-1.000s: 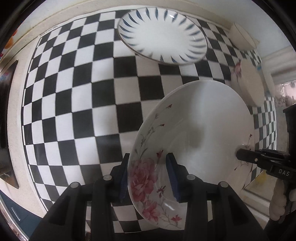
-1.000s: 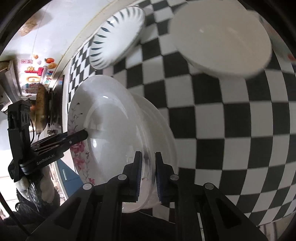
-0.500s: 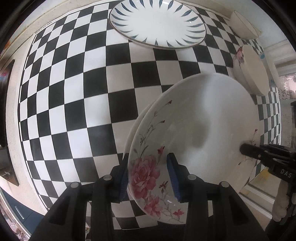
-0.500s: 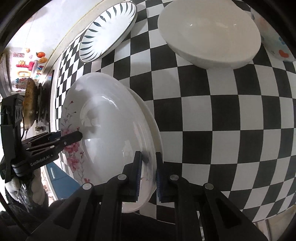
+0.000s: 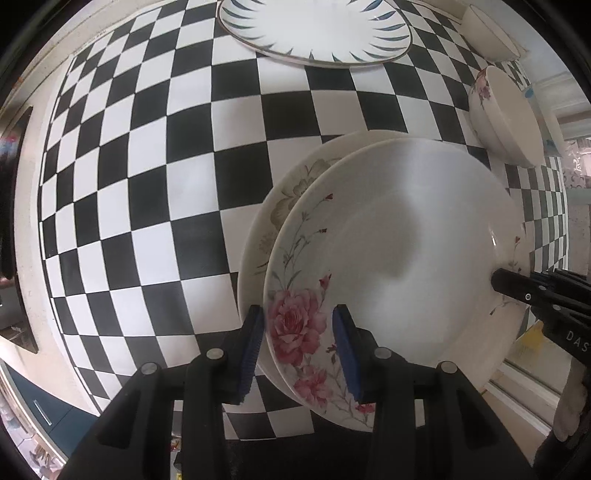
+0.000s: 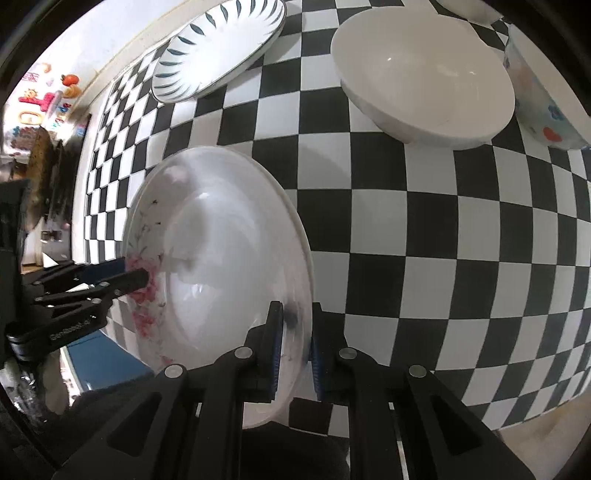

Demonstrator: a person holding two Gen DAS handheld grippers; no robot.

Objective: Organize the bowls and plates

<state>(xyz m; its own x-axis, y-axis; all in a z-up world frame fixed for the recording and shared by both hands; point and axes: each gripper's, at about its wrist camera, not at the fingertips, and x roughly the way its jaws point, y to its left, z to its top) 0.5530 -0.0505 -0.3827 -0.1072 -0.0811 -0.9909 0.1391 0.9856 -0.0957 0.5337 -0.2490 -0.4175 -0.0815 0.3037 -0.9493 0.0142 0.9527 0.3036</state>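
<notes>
Rose plate [image 5: 399, 266]: in my left wrist view it was tilted above the checkered table [image 5: 147, 184], held at two opposite edges.
Left gripper [image 5: 298, 349]: my blue pads [image 5: 253, 347] were clamped on the near rim, one on each face, right at the pink rose print.
Second plate [image 5: 280, 206]: it sat directly under the rose plate with a faded brown flower on its rim, jutting out to the left; I could not tell whether my pads gripped it as well.
Right gripper from this view [image 5: 517, 291]: its black tip met the plate's far right rim.
Striped plate [image 5: 314, 29]: it lay flat at the top of the table, well apart from the held pair.
Flowered bowl [image 5: 506, 114]: it stood at the upper right, near the table's edge, with another pale bowl [image 5: 491, 33] beyond it.

Rose plate again [image 6: 221, 258]: in my right wrist view it was blurred, over the lower left of the table [image 6: 443, 240].
Right gripper [image 6: 295, 347]: my jaws were nearly together, pinching the plate's near rim.
Left gripper from this view [image 6: 136, 277]: it bit on the opposite rim at the pink print.
White bowl [image 6: 424, 85]: it stood upright at the top right, apart from the plate.
Dotted bowl [image 6: 543, 107]: just beside the white bowl, at the right edge.
Striped plate here [image 6: 221, 48]: at the top left, clear of everything else.
</notes>
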